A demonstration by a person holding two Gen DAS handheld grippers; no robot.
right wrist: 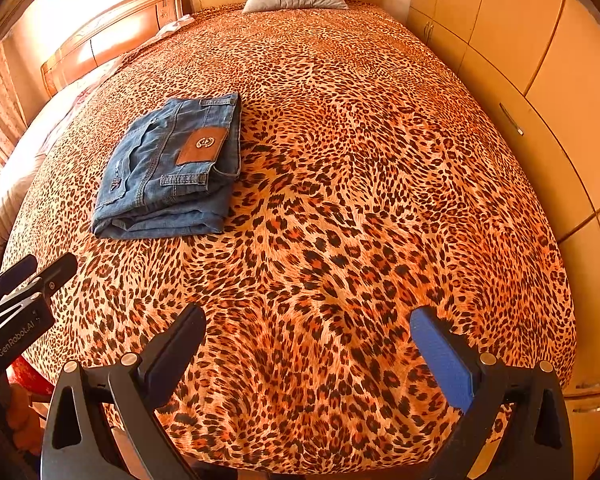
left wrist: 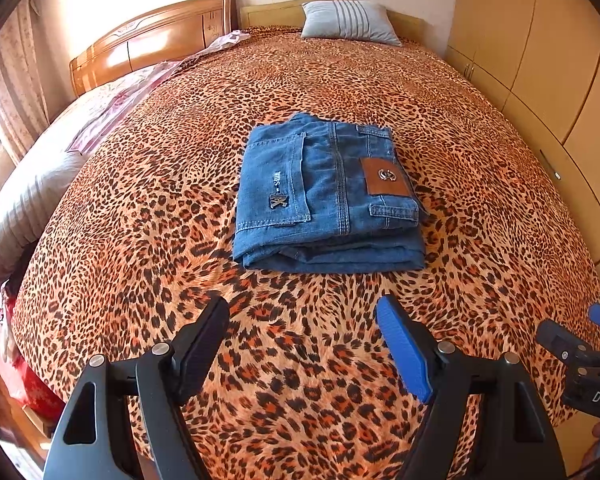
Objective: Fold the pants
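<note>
Left wrist view is showing the jeans (left wrist: 330,196) lying folded into a compact stack near the middle of the leopard-print bedspread (left wrist: 480,168), brown leather patch (left wrist: 385,177) and back pocket facing up. Nothing is touching them. Nearer the foot of the bed, the left gripper (left wrist: 302,320) is hovering with its fingers spread wide and holding nothing, and the right gripper (right wrist: 308,326) is likewise gaping apart and empty, well to the jeans' right. A striped grey pillow (left wrist: 348,22) is resting at the headboard (left wrist: 152,42), and wardrobe doors (right wrist: 540,52) are lining the right side.
</note>
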